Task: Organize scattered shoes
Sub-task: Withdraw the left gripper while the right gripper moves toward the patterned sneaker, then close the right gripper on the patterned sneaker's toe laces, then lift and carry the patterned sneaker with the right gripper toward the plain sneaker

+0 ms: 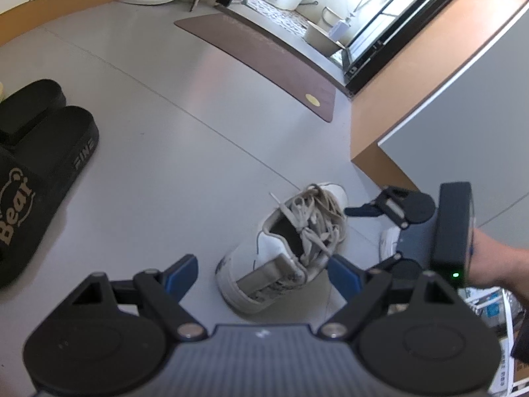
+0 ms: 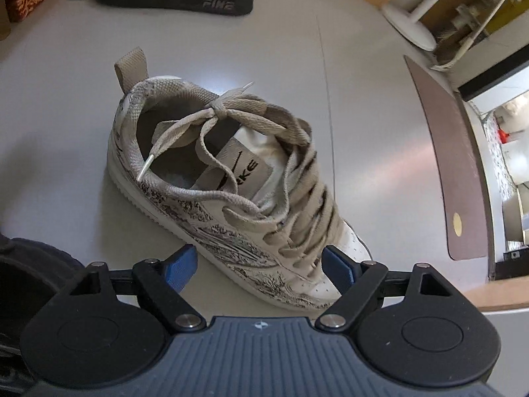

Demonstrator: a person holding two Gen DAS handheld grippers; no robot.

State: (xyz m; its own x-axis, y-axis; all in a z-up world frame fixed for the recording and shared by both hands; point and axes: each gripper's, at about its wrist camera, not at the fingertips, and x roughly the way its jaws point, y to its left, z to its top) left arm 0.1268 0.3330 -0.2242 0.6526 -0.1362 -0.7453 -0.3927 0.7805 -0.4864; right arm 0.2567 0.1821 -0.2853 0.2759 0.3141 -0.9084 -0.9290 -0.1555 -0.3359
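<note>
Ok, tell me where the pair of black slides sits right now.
The black slides lie side by side on the grey floor at the left edge of the left wrist view, well apart from the white sneaker; the right wrist view shows them top left.

The left gripper [image 1: 263, 276] is seen pitched steeply downward, its blue-padded jaws spread wide with nothing pressed between them. In the left wrist view the right gripper [image 1: 358, 236] is observed at about 3 o'clock, held by a bare hand [image 1: 496, 264] entering from the frame edge. In its own view the right gripper [image 2: 259, 269] is angled downward, jaws parted, no pad contact being noted.
</note>
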